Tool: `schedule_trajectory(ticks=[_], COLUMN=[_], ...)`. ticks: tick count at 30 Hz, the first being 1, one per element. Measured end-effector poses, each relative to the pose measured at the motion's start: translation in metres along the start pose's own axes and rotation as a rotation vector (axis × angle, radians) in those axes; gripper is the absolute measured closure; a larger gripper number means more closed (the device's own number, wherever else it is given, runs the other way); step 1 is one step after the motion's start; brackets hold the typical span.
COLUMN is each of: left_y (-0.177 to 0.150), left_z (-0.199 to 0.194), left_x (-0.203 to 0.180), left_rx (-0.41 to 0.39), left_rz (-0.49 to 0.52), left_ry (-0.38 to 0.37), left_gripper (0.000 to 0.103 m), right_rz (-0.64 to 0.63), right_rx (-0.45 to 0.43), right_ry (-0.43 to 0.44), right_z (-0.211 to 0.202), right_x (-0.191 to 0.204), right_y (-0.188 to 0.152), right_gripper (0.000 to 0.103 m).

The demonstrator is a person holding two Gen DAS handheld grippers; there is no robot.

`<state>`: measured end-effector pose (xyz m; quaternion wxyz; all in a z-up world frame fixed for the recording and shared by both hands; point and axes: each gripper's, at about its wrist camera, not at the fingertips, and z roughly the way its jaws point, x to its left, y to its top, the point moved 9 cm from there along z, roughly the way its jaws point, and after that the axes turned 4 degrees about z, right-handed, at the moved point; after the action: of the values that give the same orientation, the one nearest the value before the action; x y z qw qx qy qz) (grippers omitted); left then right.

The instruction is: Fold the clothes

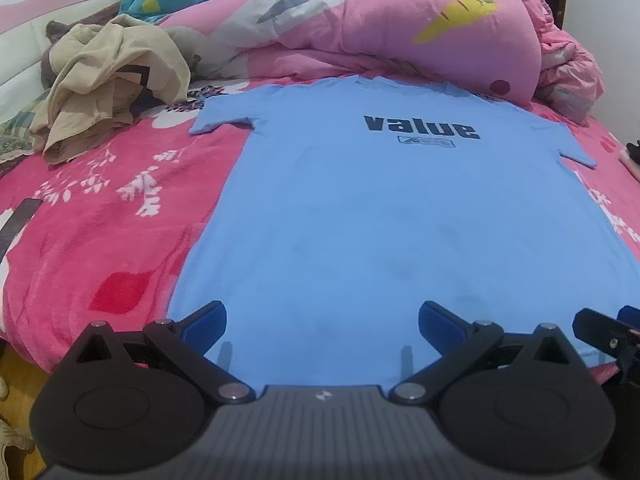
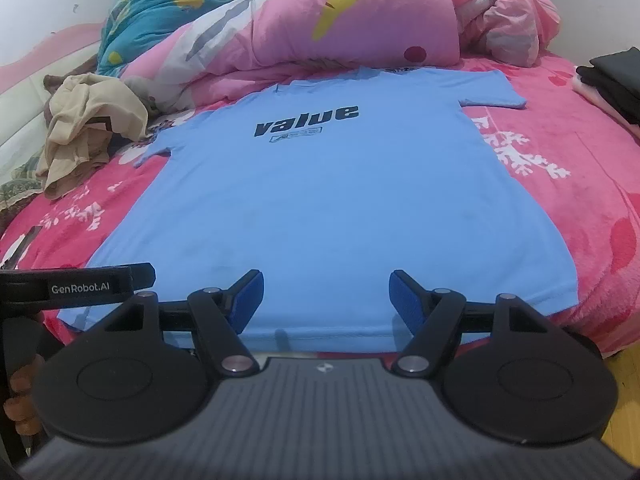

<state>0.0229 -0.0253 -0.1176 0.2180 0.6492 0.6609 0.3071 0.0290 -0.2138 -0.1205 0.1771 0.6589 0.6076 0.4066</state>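
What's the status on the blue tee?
Left claw open, right claw open, both at hem. Blue T-shirt flat, unfolded, print up. Beige garment heaped clear of it; pink duvet touches collar.

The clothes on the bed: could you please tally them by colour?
Light blue cotton T-shirt printed "value", spread flat: 1
Crumpled beige garment: 1; it could be more than one piece
Folded black garments at the bed's right edge: count unclear
Total: at least 3
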Motion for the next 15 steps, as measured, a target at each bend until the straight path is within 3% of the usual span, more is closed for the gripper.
schedule_trajectory(ticks=[15], left_y=[-0.0055], left_z=[0.0039], left_x=[-0.0075], left_rx=[0.017], left_rz=[0.017], left_ry=[-0.01], left_gripper=[0.0], right_rz=[0.006], right_rx=[0.013], right_ry=[-0.004], right_z=[0.0033], right_x=[-0.0052], right_y=[-0.0031], right_gripper=[0.033])
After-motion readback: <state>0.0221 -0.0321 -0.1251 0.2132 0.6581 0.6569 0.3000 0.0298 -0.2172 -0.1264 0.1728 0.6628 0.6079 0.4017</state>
